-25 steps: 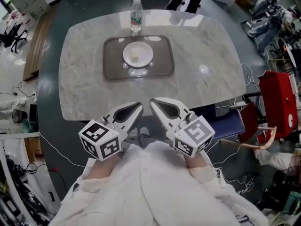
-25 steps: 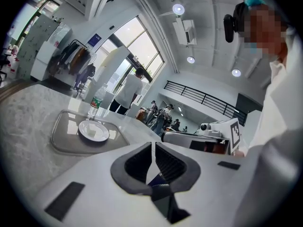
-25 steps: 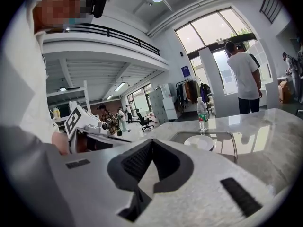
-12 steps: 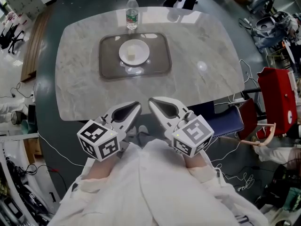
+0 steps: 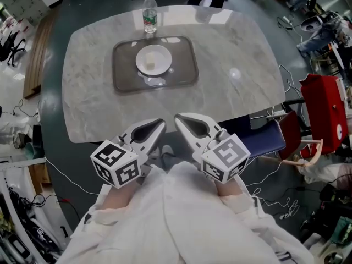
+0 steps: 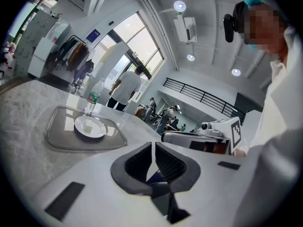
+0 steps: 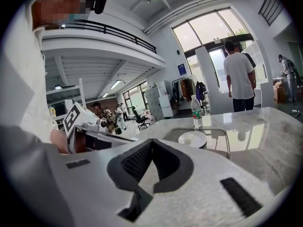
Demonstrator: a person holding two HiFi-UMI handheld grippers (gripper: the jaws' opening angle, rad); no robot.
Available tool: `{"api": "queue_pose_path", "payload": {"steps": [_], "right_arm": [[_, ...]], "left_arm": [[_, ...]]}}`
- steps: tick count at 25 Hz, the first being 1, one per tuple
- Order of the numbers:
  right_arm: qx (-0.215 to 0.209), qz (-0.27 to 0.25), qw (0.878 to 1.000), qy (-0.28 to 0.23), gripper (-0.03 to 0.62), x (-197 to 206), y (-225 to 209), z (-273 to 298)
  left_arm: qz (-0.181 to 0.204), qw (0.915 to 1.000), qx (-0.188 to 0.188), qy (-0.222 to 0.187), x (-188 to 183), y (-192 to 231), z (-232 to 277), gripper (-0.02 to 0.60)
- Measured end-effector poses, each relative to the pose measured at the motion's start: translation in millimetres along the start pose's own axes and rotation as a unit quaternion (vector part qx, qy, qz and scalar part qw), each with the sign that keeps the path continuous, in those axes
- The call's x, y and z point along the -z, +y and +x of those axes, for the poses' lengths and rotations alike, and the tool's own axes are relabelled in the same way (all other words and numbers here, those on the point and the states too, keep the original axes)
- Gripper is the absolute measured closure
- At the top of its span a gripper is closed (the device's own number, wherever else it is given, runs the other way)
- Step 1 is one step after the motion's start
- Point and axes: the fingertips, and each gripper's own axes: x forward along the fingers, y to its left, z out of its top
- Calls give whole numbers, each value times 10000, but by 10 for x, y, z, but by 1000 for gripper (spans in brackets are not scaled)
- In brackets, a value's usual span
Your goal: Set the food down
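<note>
1. Grippers: both sit off the table's near edge, close to my body. The left gripper [image 5: 160,125] has its pads all but together, leaving only a thin slit, and nothing is between them. The right gripper [image 5: 179,119] is fully closed and also empty.
2. Food: a small pale piece [image 6: 88,126] lies about mid-plate on the white plate [image 5: 164,54]. The plate stands inside the grey tray [image 5: 124,77], which lies on the marble table [image 5: 236,48] toward its far edge. I can't say what kind of food it is. I judge the put-down as already done, since neither gripper carries anything.
3. A clear water bottle [image 5: 149,11] stands upright at the far edge, just beyond the tray's far rim.
4. Risks if I reach in again:
   - The tray is well away from me, so a long reach with closed jaws could push the plate across the smooth tray rather than lift anything.
   - The bottle is tall and narrow and right at the far edge, so a brush from a gripper body could tip it off the table.
   - The food piece is small, and pads closing a little off-centre would likely shove it along the plate.
5. Writing: the bottle has a green and white label, but its print is too small to read. Each gripper's cube carries black-and-white square markers, with no letters.
</note>
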Motion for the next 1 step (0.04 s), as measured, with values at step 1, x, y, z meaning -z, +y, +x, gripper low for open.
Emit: {"api": "queue_pose_path", "payload": {"steps": [1], "right_arm": [[15,0,10000,18,591,5,-11,-1]], "left_arm": [[3,10000,-1,2,-1,0,7,548]]}}
